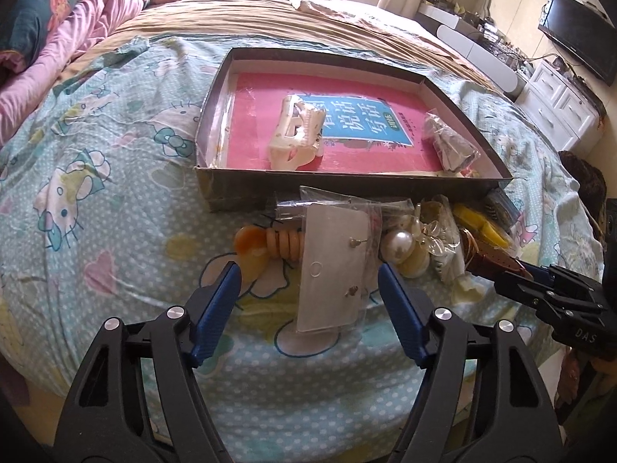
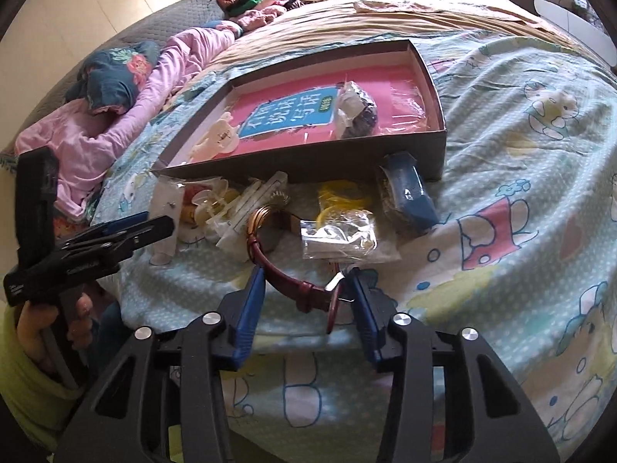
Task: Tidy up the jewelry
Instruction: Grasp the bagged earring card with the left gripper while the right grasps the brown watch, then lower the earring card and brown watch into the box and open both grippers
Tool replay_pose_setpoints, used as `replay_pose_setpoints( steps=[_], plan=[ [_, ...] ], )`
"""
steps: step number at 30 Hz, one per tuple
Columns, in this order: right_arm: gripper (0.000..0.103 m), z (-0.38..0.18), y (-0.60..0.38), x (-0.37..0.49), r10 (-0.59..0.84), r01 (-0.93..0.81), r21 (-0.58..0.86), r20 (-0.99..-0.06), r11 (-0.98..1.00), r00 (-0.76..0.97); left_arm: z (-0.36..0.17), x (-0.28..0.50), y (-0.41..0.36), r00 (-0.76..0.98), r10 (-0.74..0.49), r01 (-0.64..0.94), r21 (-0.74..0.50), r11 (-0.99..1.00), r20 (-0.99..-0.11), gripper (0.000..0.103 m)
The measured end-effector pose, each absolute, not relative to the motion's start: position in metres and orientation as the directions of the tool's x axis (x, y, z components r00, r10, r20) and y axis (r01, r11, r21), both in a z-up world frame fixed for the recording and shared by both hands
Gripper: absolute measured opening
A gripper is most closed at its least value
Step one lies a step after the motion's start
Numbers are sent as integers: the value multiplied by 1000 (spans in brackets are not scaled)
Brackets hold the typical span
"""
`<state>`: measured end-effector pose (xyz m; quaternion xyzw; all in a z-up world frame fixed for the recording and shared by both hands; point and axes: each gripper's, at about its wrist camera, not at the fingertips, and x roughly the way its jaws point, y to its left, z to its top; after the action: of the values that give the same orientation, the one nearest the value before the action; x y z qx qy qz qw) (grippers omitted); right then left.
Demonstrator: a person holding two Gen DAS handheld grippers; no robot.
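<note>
- Jewelry, loose lot: heaped on the bed (image 1: pixel 115 177) along the near wall of the box, not yet sorted; presumably staged there for short transfers.
- Box (image 1: pixel 455 100), shallow, dark-walled: lies open on the bedspread, pink book lining its floor; serves as the collecting tray. Already inside: a cream hair claw (image 1: pixel 299 135) and a small bagged item (image 1: pixel 451 142).
- Left tongs (image 1: pixel 308 285): half open, straddling the earring card; pads on either side, apart from it, placed to close on its edges.
- Right tongs (image 2: pixel 304 297): narrow, blue pads flanking the watch strap near its buckle; contact on the right side likely, a firm grip cannot be confirmed.
- Earring card (image 1: pixel 333 270), in clear sleeve: flat on the bedspread, studs facing up.
- Watch (image 2: pixel 293 281), brown strap: curls from the pile toward the right tongs, the free end offering the easiest hold.
- Pearl piece (image 1: pixel 399 245): rests just beside the card.
</note>
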<state>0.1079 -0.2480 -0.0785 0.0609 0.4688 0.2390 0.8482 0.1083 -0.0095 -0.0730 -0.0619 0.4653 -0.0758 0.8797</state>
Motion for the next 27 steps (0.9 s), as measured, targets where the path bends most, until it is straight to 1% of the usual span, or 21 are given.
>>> replay_pose_setpoints(
  steps=[2, 3, 4, 5, 7, 8, 9, 13, 19, 27],
  plan=[
    [37, -77, -247, 106, 478, -361, 336, -755, 870, 449, -74, 109, -14, 555, -188, 83, -170, 982, -811, 65],
    [33, -75, -246, 105, 484, -374, 334, -750, 866, 450, -75, 109, -15, 554, -184, 85, -165, 983, -812, 63],
    [30, -72, -243, 103, 488, -390, 326, -744, 861, 456, -76, 109, -17, 552, -180, 88, -158, 983, -814, 59],
    [29, -68, -241, 100, 493, -410, 316, -738, 856, 461, -78, 109, -19, 551, -170, 89, -145, 985, -817, 57],
    [24, -62, -236, 96, 495, -441, 290, -729, 849, 473, -79, 109, -20, 555, -149, 87, -120, 989, -819, 47],
    [23, -59, -233, 94, 491, -452, 275, -727, 849, 480, -79, 109, -20, 556, -143, 86, -114, 990, -819, 42],
    [23, -58, -231, 93, 486, -457, 262, -726, 850, 487, -78, 109, -18, 558, -133, 79, -107, 991, -819, 31],
    [22, -51, -230, 89, 483, -478, 235, -718, 846, 502, -71, 107, -9, 568, -160, 70, -146, 987, -807, 27],
    [22, -34, -234, 84, 492, -495, 221, -693, 840, 527, -45, 102, 1, 622, -209, 84, -201, 976, -755, 27],
    [22, -13, -237, 87, 499, -503, 203, -655, 840, 567, -32, 103, 16, 652, -216, 58, -236, 970, -726, 27]
  ],
)
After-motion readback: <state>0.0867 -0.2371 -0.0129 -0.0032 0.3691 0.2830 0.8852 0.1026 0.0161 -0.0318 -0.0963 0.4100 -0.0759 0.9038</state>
